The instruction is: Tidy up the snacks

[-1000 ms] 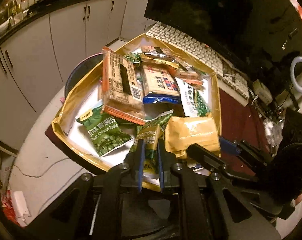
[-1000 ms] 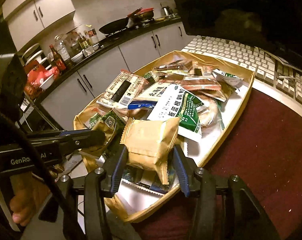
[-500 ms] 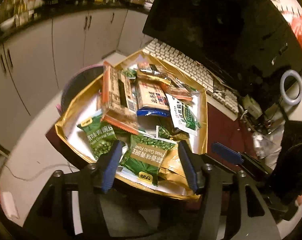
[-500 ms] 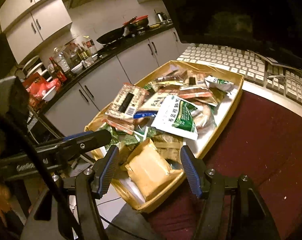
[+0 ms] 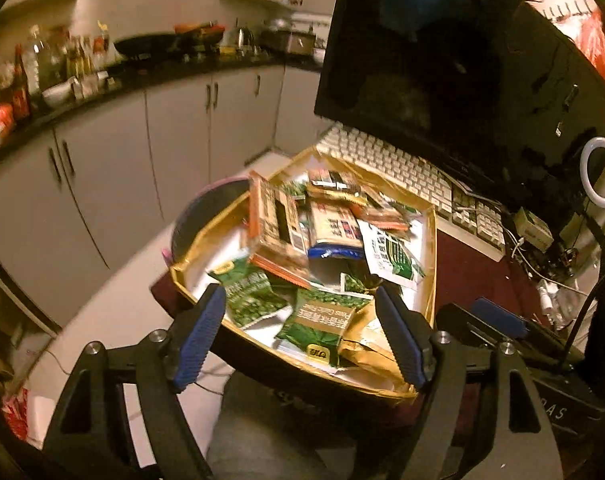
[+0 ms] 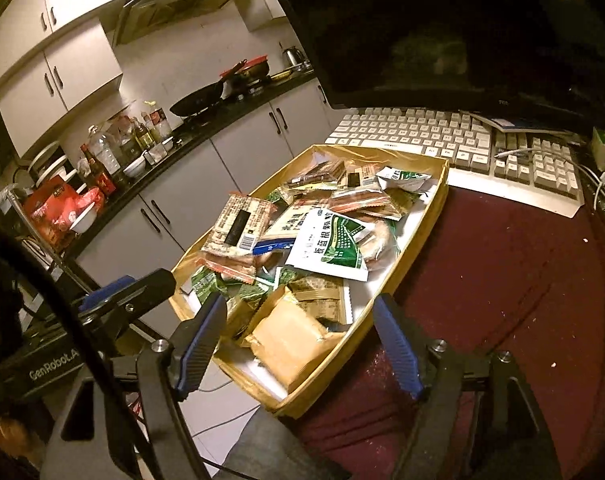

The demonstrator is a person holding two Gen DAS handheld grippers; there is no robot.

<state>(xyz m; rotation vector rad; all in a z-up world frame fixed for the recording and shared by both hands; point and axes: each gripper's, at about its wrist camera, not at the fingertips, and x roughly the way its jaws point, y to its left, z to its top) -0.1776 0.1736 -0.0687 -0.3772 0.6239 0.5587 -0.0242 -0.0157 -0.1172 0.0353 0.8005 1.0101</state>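
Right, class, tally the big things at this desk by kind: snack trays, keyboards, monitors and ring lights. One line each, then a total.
Gold snack tray: 1
Keyboard: 1
Monitor: 1
Ring light: 1
Total: 4

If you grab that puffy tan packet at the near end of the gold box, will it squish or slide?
The puffy tan packet would probably squish a bit: it looks like a soft sealed pouch. Its wrapper looks smooth, so it might slip between the pads. It lies loose on other packets in the gold cardboard box, so a push would likely slide it.
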